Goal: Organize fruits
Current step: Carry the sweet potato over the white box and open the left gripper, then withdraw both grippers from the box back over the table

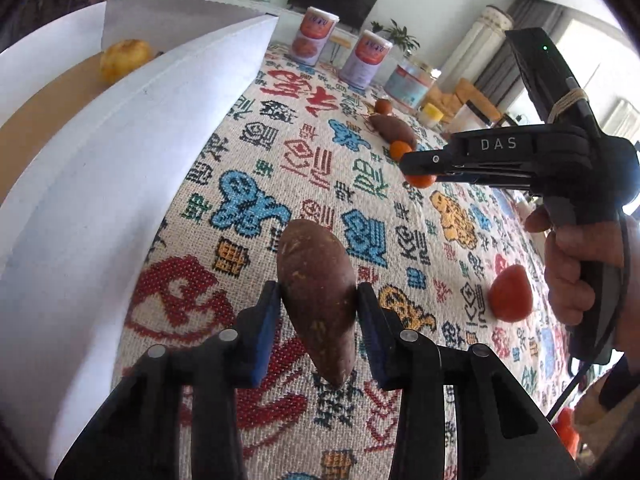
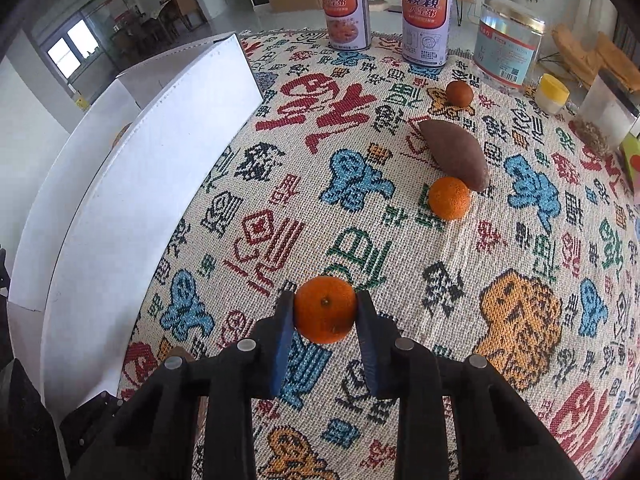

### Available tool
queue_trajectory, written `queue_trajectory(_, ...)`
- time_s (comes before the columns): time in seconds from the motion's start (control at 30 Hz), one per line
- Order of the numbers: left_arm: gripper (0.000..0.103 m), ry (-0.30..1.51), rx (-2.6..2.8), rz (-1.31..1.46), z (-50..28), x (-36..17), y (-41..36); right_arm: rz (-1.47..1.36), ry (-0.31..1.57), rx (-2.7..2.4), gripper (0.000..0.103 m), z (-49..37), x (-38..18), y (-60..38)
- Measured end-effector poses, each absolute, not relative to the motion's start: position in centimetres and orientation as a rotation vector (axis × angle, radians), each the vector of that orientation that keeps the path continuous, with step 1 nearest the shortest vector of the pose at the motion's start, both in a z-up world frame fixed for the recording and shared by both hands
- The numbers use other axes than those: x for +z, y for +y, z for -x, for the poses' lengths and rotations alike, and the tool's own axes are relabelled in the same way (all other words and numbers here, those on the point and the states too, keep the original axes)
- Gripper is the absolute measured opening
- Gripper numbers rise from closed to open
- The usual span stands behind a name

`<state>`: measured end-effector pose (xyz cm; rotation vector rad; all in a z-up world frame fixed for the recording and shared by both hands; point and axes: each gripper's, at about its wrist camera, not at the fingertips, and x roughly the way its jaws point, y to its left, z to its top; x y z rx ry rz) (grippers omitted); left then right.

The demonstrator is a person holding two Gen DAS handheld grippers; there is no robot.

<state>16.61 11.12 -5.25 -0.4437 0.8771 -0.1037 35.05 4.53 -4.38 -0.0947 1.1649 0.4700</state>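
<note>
My left gripper (image 1: 318, 294) is shut on a brown sweet potato (image 1: 316, 280), which hangs tip-down above the patterned tablecloth (image 1: 360, 208), next to the white box (image 1: 120, 168). A yellowish fruit (image 1: 124, 58) lies inside the box. My right gripper (image 2: 325, 314) is shut on a small orange (image 2: 325, 308), its pads pressing both sides. In the left wrist view the right gripper (image 1: 416, 170) hovers further back with the orange (image 1: 420, 181) under its tips. On the cloth lie a second orange (image 2: 449, 198), a second sweet potato (image 2: 456, 154), a round brown fruit (image 2: 459, 93) and a red fruit (image 1: 510, 294).
Two tall cans (image 2: 345, 16) (image 2: 426, 20), a clear jar (image 2: 508, 52) and a small yellow-lidded jar (image 2: 552, 94) stand along the far edge. The tall white wall of the box (image 2: 140, 180) runs along the left. A person's hand (image 1: 576, 264) holds the right gripper's handle.
</note>
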Motion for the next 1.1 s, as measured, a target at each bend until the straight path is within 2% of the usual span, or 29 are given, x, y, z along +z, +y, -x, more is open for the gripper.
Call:
queue_trajectory(0.23, 0.04, 0.685, -0.15, 0.524, -13.0, 6.7, 13.8, 0.071, 0.954, 0.588, 0.03, -31.9, 6.8, 4.4)
queue_trajectory(0.33, 0.04, 0.661, -0.036, 0.493, -12.5, 9.5, 17.6, 0.025, 0.917, 0.71, 0.03, -30.9, 10.3, 7.7)
queue_trajectory(0.43, 0.04, 0.737, 0.13, 0.438, -13.8, 8.4, 21.6, 0.051, 0.94, 0.812, 0.03, -29.1, 10.1, 12.8)
queue_trajectory(0.6, 0.04, 0.946, 0.31, 0.424, -15.9, 1.8, 26.8, 0.129, 1.03, 0.885, 0.03, -27.6, 4.7, 20.8)
queue_trajectory(0.7, 0.038, 0.988, 0.348, 0.464, -15.7, 0.1, 28.0, 0.172, 1.053, 0.894, 0.031, -27.4, 2.3, 23.7)
queue_trajectory(0.73, 0.042, 0.973, 0.358, 0.47, -15.4, 0.2, 28.2, 0.187, 1.055, 0.89, 0.032, -27.3, 1.9, 24.3)
queue_trajectory(0.8, 0.055, 0.932, 0.37, 0.474, -14.9, 1.3, 28.2, 0.182, 1.05, 0.883, 0.041, -27.4, 1.9, 24.7)
queue_trajectory(0.83, 0.067, 0.902, 0.373, 0.469, -14.3, 2.3, 27.8, 0.163, 1.039, 0.882, 0.044, -27.4, 2.3, 24.4)
queue_trajectory(0.9, 0.078, 0.829, 0.38, 0.439, -13.5, 4.6, 26.8, 0.117, 0.984, 0.887, 0.047, -27.3, 4.2, 23.0)
queue_trajectory(0.97, 0.09, 0.758, 0.368, 0.404, -12.8, 6.7, 25.1, 0.101, 0.906, 0.873, 0.055, -26.9, 6.6, 21.0)
queue_trajectory(1.0, 0.092, 0.724, 0.352, 0.391, -12.4, 7.7, 24.0, 0.092, 0.864, 0.863, 0.058, -26.6, 8.0, 19.7)
queue_trajectory(1.07, 0.096, 0.66, 0.313, 0.36, -12.0, 9.3, 21.4, 0.073, 0.789, 0.83, 0.073, -26.0, 10.1, 16.9)
queue_trajectory(1.1, 0.097, 0.638, 0.287, 0.343, -12.0, 9.8, 19.9, 0.065, 0.751, 0.802, 0.076, -25.7, 10.9, 15.2)
